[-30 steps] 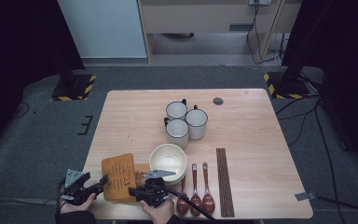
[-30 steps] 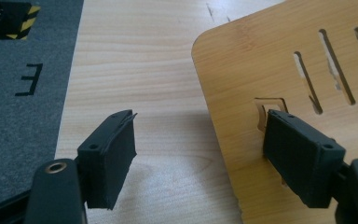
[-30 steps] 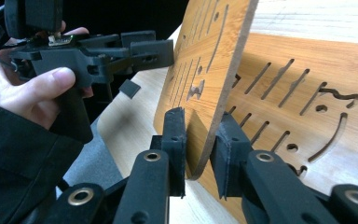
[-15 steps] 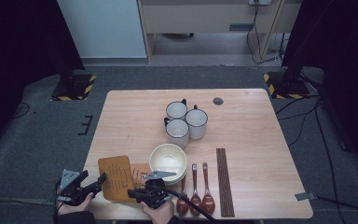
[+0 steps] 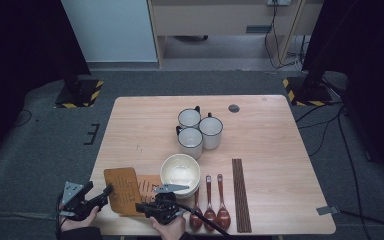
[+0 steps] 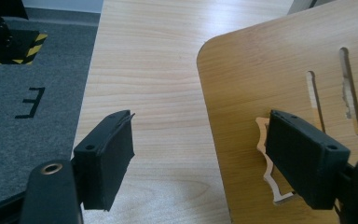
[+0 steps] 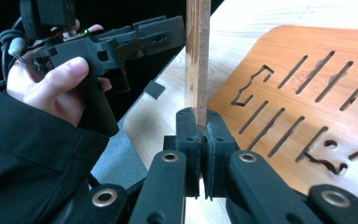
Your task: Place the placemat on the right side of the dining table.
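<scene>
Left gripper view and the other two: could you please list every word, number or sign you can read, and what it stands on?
"E": a black mark like this letter, on the grey floor beside the table.
Yellow-black warning stripes: on a stand base.
Flat wooden board: cut-out slots and shapes, no readable words.

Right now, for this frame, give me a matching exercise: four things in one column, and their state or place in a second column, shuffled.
Things:
1. right gripper
2. left gripper
3. white bowl
4. chopsticks

States or places:
A. lying right of the spoons
B. shut on the edge of a wooden board
C. in front of the three mugs
D. open at the table's edge, beside the board

Pairs: 1-B, 2-D, 3-C, 4-A
</scene>
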A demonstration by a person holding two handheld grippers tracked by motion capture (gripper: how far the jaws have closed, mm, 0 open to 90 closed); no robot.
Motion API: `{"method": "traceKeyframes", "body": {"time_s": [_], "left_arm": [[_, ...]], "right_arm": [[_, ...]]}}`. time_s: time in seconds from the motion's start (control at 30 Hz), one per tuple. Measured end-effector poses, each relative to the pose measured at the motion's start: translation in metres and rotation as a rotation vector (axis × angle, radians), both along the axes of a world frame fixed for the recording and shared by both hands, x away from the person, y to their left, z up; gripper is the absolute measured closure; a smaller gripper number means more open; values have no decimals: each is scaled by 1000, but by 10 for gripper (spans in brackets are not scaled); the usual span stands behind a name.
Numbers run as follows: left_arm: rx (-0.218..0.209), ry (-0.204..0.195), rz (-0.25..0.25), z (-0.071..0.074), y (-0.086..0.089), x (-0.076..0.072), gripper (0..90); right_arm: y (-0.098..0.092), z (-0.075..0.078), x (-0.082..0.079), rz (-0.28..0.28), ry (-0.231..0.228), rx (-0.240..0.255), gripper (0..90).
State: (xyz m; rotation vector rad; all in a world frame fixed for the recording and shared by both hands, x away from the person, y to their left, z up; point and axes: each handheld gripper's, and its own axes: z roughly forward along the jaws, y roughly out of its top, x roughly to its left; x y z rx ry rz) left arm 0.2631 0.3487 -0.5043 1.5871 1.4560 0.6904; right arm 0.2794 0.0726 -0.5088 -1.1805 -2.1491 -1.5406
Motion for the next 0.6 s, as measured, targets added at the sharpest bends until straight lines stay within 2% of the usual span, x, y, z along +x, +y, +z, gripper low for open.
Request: {"method": "traceKeyframes", "body": {"time_s": [0.3, 0.6], "left_arm": [[-11, -15, 14, 1, 2, -1, 224], [-14, -12, 19, 0, 2, 0, 224]], "right_arm": [[-6, 6, 1, -20, -29, 11, 873], [-16, 16, 4, -49, -63, 28, 873]]}}
